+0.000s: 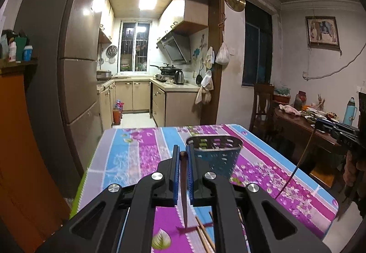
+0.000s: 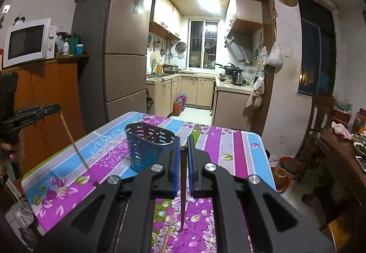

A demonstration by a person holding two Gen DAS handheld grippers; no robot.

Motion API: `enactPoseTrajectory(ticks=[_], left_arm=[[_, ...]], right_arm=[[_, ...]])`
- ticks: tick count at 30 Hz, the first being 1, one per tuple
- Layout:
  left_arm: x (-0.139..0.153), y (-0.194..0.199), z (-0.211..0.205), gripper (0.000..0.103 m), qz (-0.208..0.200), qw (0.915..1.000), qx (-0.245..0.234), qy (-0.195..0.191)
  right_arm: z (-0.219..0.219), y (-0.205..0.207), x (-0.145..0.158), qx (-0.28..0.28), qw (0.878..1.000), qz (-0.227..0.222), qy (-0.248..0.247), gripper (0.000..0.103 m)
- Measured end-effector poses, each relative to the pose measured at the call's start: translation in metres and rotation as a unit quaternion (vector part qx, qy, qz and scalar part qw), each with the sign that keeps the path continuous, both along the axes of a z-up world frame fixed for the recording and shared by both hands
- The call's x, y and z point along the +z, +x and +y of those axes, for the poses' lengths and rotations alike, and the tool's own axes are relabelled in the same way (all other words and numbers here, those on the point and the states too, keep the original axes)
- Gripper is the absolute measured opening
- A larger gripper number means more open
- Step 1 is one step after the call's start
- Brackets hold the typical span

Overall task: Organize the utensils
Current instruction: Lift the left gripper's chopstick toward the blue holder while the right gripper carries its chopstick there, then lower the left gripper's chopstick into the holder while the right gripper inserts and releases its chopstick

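In the left wrist view, the left gripper (image 1: 182, 154), black with blue ribbed pads, has its jaws drawn nearly together on a dark brown wooden chopstick (image 1: 184, 186), which hangs point-down between the pads with its rounded top showing just above them. Its tip hangs over the table covered in a purple, blue and white floral striped cloth (image 1: 128, 156). Beyond the fingertips, slightly to the right, a perforated metal utensil holder (image 1: 217, 152) stands upright on the cloth. A few light wooden chopsticks (image 1: 204, 233) lie on the cloth under the gripper body, close to the camera. At the right edge the right gripper (image 1: 320, 124) shows sideways above the table's far side, with a thin dark chopstick (image 1: 295, 171) hanging slantwise from it down toward the cloth.

In the right wrist view, the right gripper (image 2: 183, 152) is likewise closed narrowly around its dark chopstick (image 2: 183, 186), held point-down between the blue pads. The utensil holder (image 2: 146, 145) stands upright just left of the fingertips. One light chopstick (image 2: 169, 230) lies on the cloth (image 2: 240, 152) below. At the left edge a hand (image 2: 13, 150) holds the left gripper (image 2: 58, 107), from which a chopstick (image 2: 75, 145) slants down with its tip close over the cloth.
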State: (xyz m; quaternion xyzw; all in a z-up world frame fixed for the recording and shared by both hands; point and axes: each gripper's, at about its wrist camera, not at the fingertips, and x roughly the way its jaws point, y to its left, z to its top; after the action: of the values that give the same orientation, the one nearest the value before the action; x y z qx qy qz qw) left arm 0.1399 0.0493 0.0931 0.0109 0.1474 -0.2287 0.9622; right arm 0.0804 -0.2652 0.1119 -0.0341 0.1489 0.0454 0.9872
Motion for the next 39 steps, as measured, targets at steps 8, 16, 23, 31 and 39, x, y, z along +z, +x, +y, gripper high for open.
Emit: enactPoseTrajectory(ticks=[8, 16, 23, 31, 39], left_arm=[[0.026, 0.005, -0.008, 0.008, -0.029, 0.9996, -0.006, 0.006], [0.11, 0.025, -0.042, 0.008, -0.11, 0.9932, -0.031, -0.024], [0.131, 0.074, -0.09, 0.008, -0.146, 0.9875, -0.049, -0.033], [0.048, 0.144, -0.114, 0.008, -0.079, 0.9954, -0.054, -0.007], [-0.002, 0.164, -0.113, 0.008, -0.041, 0.9985, -0.029, 0.022]], right_arm=[[-0.002, 0.016, 0.014, 0.016, 1.0, 0.013, 0.013, 0.005], [0.022, 0.035, 0.096, 0.047, 0.996, -0.075, 0.014, 0.005], [0.04, 0.09, 0.126, 0.045, 0.99, -0.132, 0.007, 0.005], [0.03, 0.162, 0.063, 0.039, 0.996, -0.068, 0.049, 0.005], [0.045, 0.183, 0.009, 0.025, 0.998, -0.004, 0.056, 0.005]])
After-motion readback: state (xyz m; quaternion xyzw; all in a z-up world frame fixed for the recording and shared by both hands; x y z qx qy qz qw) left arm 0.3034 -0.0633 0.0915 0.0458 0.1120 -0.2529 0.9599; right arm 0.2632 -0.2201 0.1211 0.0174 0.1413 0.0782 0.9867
